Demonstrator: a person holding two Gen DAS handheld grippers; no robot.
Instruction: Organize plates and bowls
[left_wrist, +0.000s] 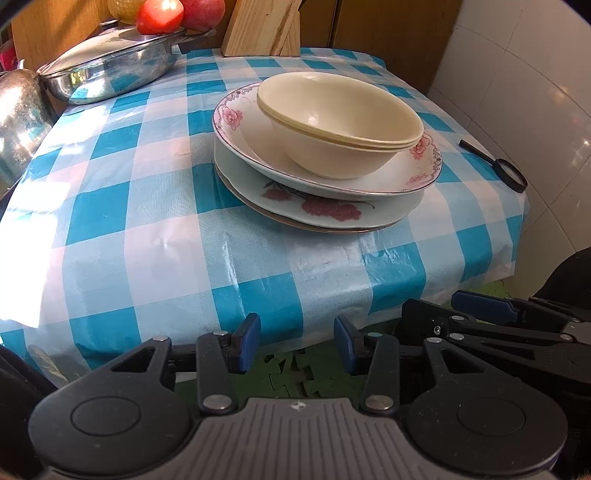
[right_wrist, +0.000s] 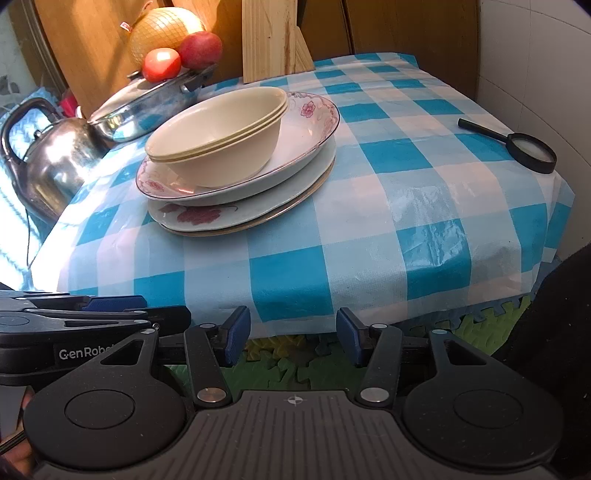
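— Item one, the tongs. How do they sit?

— Both pairs hang off the near edge of the bench (left_wrist: 155, 236), tilted down toward it. Left tongs (left_wrist: 297, 341): blue pads parted, nothing between them but cloth edge and green floor mat (left_wrist: 295, 373). Right tongs (right_wrist: 293, 338): parted likewise, empty, touching nothing. The two sit side by side; each camera catches the other pair at its edge.

— Item two, the crockery?

— One stack, mid-bench, well clear of either pair. Bottom up: a gold-rimmed plate (left_wrist: 332, 229), mostly hidden; a pale plate with a dark red flower (left_wrist: 321, 208); a deeper pink-flowered plate (left_wrist: 236, 122); then cream bowls (left_wrist: 340, 122), nested. Rims suggest three; I cannot be sure.

— Item three, the rest?

— Blue-and-white check cloth (right_wrist: 369, 177) over the bench. Magnifying glass (right_wrist: 532, 149) near the right corner. Lidded steel pan (left_wrist: 110, 70) at the back left, a tomato (right_wrist: 161, 63) and a red apple (right_wrist: 201, 50) on its lid. Wooden block (left_wrist: 264, 27) behind.

— Anything one camera alone has?

— The right view shows the whole steel kettle (right_wrist: 55, 155) with its black handle, and a netted yellow fruit (right_wrist: 166, 31) in full; the left view clips both.
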